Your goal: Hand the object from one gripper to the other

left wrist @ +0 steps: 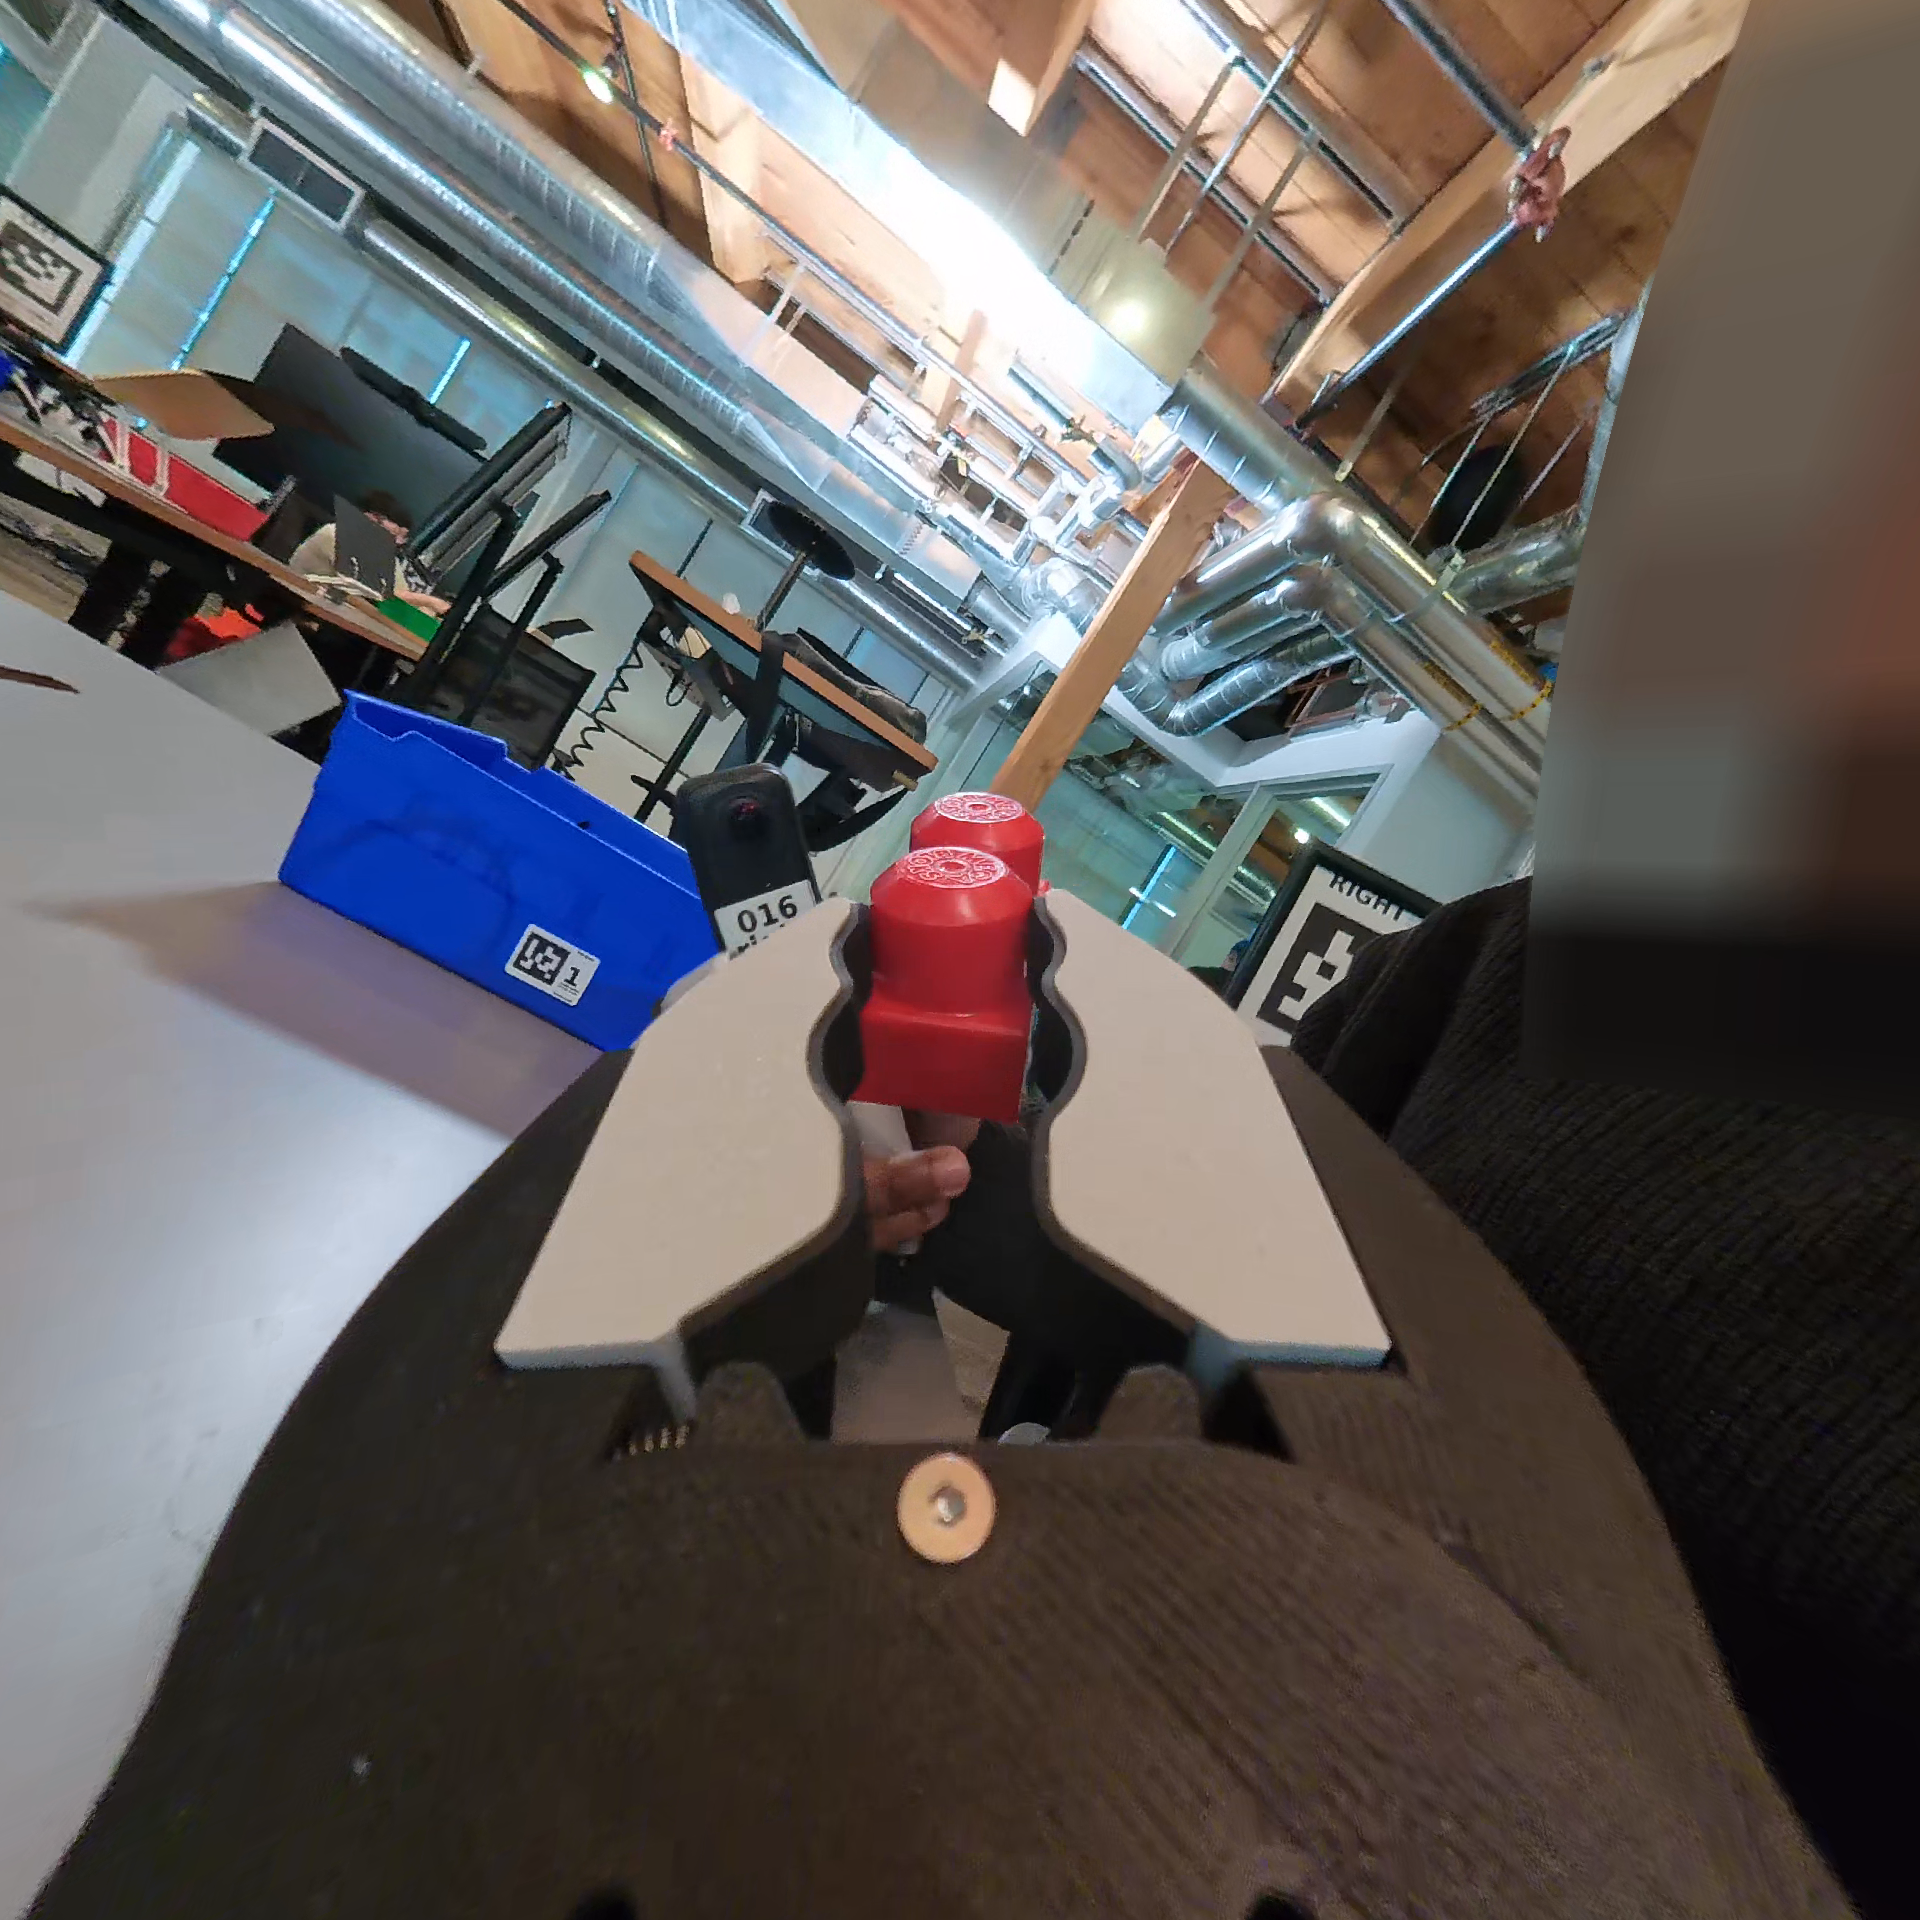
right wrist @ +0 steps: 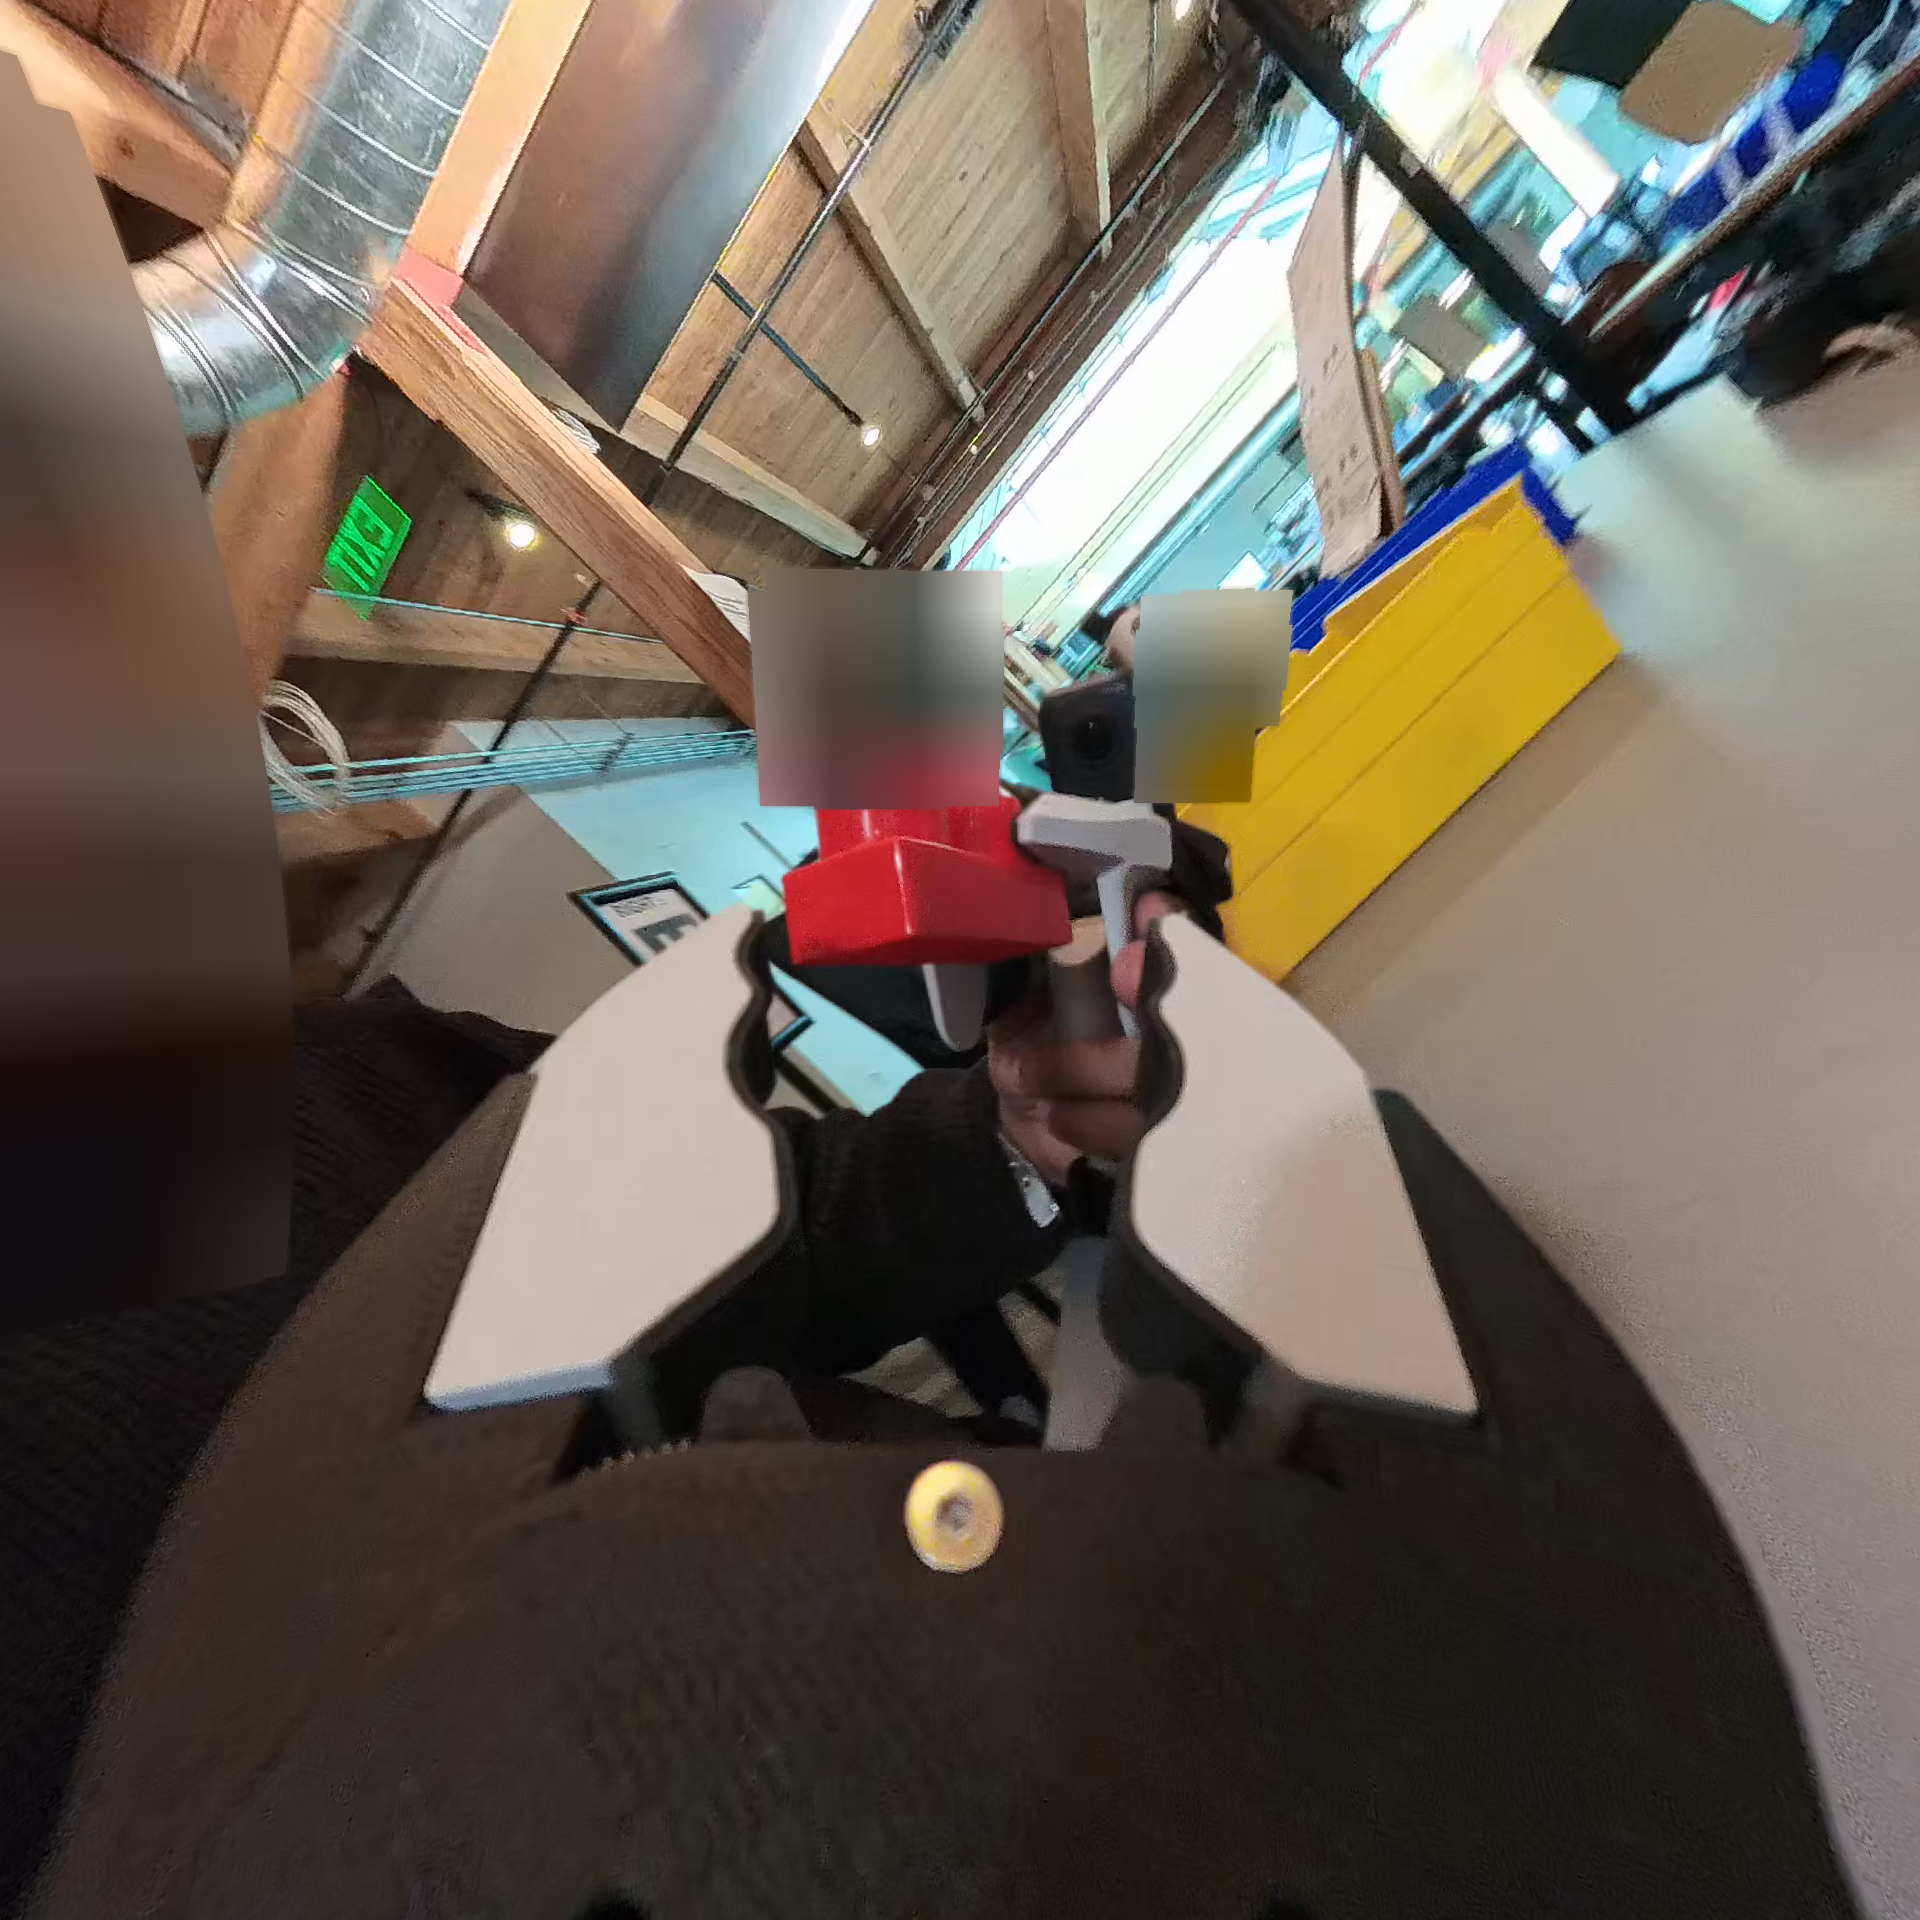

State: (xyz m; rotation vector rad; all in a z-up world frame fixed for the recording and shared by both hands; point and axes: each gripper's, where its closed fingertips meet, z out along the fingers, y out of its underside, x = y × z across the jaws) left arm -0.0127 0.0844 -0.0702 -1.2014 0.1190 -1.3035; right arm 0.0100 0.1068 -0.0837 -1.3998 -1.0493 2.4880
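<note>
Left wrist view: left gripper [left wrist: 945,997] fingers clamp red object [left wrist: 940,997] | right wrist view: right gripper [right wrist: 956,987] fingers spread, empty

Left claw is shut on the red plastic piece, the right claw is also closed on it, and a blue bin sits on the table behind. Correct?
Not quite. In the right wrist view the right claw is open, with the red plastic piece ahead of its tips, not between them. The left claw is shut on the piece, and the blue bin does sit on the table behind.
</note>
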